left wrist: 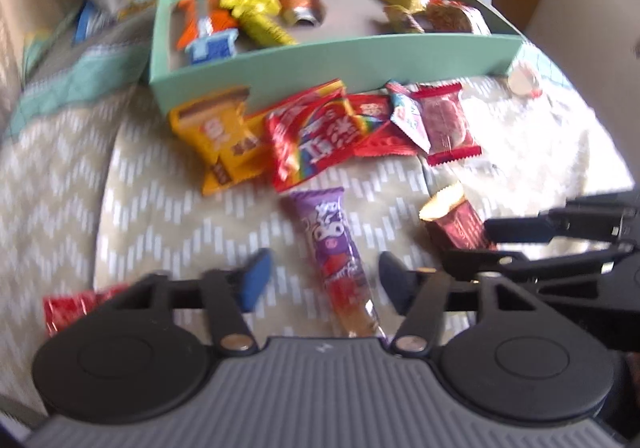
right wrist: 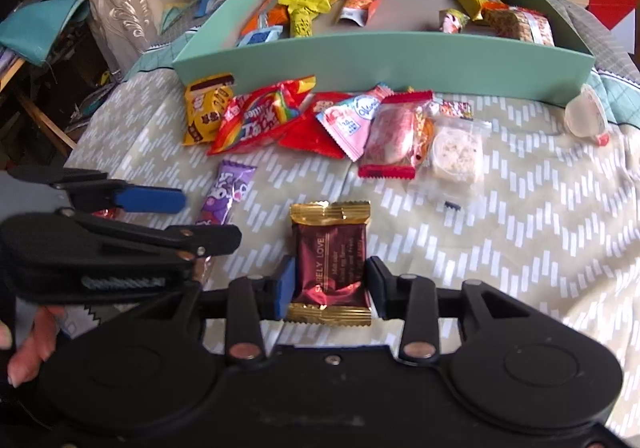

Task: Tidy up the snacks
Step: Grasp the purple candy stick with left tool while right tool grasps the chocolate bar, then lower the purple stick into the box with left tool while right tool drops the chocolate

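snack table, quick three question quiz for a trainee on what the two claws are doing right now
1. True or false: the right claw is closed on the maroon packet.
2. What colour is the stick packet lying between the open fingers of the left claw? A yellow, B purple, C green
3. Short answer: where do the already sorted snacks lie?

Key: 1 true; 2 B; 3 in the green box.
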A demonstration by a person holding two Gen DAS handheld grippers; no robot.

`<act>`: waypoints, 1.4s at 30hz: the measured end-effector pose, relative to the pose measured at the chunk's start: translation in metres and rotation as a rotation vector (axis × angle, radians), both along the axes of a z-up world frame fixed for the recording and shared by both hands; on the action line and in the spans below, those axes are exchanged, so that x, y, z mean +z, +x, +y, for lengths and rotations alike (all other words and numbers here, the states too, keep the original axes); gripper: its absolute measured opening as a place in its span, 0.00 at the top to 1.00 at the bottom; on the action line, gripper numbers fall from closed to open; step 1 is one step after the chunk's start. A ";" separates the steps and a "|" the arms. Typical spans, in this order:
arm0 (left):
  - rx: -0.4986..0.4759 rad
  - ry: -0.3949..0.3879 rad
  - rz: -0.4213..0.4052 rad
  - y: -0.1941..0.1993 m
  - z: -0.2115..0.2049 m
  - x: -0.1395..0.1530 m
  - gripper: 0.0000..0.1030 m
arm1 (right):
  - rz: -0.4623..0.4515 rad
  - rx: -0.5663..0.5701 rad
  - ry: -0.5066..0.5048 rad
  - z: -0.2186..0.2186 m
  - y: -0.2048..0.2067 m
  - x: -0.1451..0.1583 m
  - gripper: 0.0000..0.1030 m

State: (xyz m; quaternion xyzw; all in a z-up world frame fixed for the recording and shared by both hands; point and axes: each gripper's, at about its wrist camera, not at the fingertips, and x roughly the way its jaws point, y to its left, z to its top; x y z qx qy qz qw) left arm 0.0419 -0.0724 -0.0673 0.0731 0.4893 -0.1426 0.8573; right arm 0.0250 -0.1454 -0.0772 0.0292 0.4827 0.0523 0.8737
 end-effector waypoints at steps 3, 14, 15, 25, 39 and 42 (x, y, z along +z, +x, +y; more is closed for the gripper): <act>-0.014 0.023 -0.021 -0.003 -0.003 0.000 0.87 | -0.041 0.040 -0.068 0.011 -0.002 -0.003 0.63; 0.088 -0.159 -0.006 0.003 0.037 0.042 0.88 | -0.075 0.010 0.085 -0.009 -0.004 0.035 0.66; 0.087 -0.171 -0.020 0.007 0.036 0.049 0.88 | -0.085 0.000 0.108 -0.013 -0.002 0.041 0.66; 0.081 -0.215 -0.113 0.078 0.011 0.091 0.88 | -0.176 -0.088 0.194 -0.052 0.060 0.087 0.65; 0.182 -0.251 -0.030 0.200 -0.012 0.054 0.87 | -0.119 -0.153 0.230 -0.089 0.172 0.063 0.65; 0.194 -0.226 -0.025 0.208 -0.012 0.047 0.86 | -0.109 -0.146 0.245 -0.089 0.182 0.058 0.65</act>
